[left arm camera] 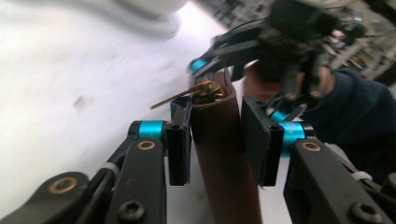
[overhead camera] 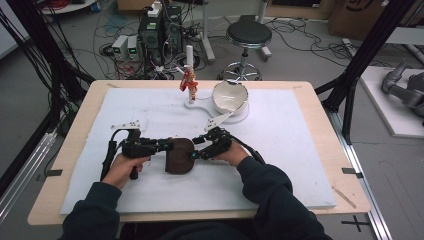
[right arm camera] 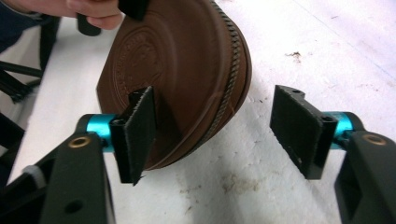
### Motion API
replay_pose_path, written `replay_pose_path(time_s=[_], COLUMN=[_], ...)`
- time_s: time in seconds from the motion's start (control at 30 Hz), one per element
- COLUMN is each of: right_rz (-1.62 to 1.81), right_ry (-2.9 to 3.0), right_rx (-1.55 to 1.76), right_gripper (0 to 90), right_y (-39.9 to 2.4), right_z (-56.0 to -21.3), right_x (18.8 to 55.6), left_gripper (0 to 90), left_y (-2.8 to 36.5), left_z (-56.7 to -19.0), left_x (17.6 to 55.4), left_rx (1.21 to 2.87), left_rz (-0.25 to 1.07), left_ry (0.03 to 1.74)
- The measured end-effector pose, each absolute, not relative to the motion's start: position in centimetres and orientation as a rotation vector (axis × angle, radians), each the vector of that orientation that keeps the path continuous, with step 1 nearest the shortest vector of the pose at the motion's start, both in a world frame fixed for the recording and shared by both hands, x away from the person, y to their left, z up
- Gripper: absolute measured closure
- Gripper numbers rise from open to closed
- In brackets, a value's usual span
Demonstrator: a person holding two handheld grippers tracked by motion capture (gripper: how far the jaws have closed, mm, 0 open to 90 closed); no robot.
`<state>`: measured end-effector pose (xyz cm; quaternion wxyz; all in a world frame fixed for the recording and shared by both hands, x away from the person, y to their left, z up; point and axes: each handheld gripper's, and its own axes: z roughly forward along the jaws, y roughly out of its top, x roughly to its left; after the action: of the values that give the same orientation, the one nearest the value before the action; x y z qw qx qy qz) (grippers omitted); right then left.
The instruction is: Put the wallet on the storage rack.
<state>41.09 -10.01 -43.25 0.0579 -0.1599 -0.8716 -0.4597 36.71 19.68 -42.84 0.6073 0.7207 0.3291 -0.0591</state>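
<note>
A round brown leather pouch (overhead camera: 179,156) stands on its edge on the white mat, between my two grippers. My left gripper (overhead camera: 169,146) comes in from the left. In the left gripper view its pads (left arm camera: 180,140) press both flat sides of the pouch (left arm camera: 219,168), and a gold zip pull (left arm camera: 205,88) shows at the pouch's top edge. My right gripper (overhead camera: 199,148) comes in from the right. In the right gripper view the gripper (right arm camera: 217,130) is wide open. The pouch (right arm camera: 177,70) lies partly between its jaws, with the zip facing the right pad, which stands well apart from it.
A white bowl (overhead camera: 230,96) sits on a white base at the back middle of the mat (overhead camera: 300,150). A small red and gold figurine (overhead camera: 189,82) stands just left of the bowl. The wooden table edge (overhead camera: 340,150) runs around the mat.
</note>
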Motion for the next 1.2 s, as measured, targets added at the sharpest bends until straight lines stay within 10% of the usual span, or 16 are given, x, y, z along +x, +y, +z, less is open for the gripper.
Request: replay_pose_path(time_s=[0.47, 1.2], right_rz=[-1.465, -1.661], right_ry=[-2.547, -2.677], right_rx=[-0.45, -0.799], right_gripper=[60.6, 69.7], right_y=[-10.6, -17.2], right_z=[-42.8, -40.6], right_x=[41.5, 42.4], left_gripper=[53.8, 45.8], left_y=[19.1, 24.6], left_z=[-42.1, -40.8], left_x=[37.1, 36.3], left_rx=[1.653, 1.578], left_rz=[0.021, 0.364], left_ry=[0.735, 0.916])
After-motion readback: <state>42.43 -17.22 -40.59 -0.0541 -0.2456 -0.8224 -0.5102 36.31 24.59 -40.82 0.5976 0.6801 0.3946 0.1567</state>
